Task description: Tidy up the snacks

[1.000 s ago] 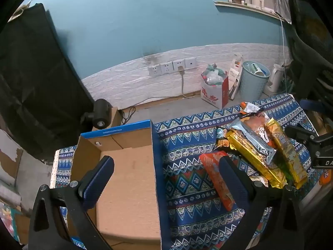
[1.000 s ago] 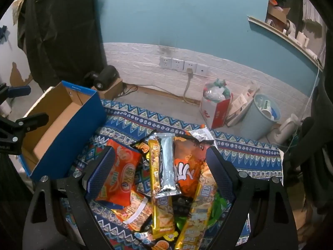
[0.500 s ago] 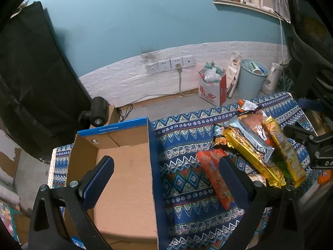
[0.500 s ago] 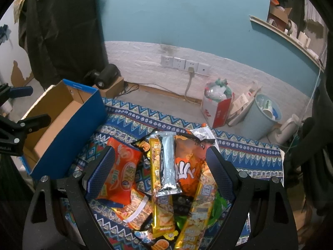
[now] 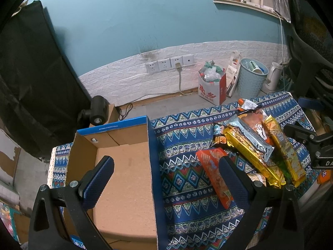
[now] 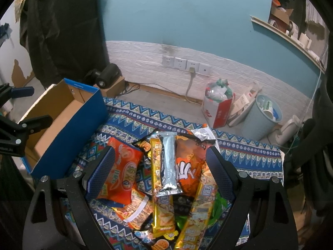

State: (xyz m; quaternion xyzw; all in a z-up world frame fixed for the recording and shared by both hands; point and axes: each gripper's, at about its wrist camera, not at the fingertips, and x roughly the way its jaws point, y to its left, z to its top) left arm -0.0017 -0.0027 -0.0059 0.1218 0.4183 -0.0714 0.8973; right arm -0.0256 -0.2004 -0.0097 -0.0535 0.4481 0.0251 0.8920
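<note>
A heap of snack packets lies on the patterned cloth (image 6: 133,112): a silver packet (image 6: 169,162) on top, a long yellow packet (image 6: 159,185), an orange chip bag (image 6: 187,166) and a red-orange bag (image 6: 122,175). My right gripper (image 6: 160,171) hovers open above the heap, holding nothing. An empty cardboard box with blue sides (image 5: 124,166) sits left of the heap, also seen as the box (image 6: 68,129) in the right wrist view. My left gripper (image 5: 164,179) is open over the box's right wall. The red-orange bag (image 5: 212,170) lies by its right finger.
Beyond the table's far edge stand a red-and-white bag (image 5: 212,85), a light blue bin (image 5: 250,79) and a white kettle (image 5: 272,79) by the wall. A black camera (image 5: 96,112) sits behind the box. A dark chair (image 5: 308,41) is at the right.
Both grippers have drifted slightly, so the box and the heap sit a little lower and nearer in view. Nothing was gripped or released.
</note>
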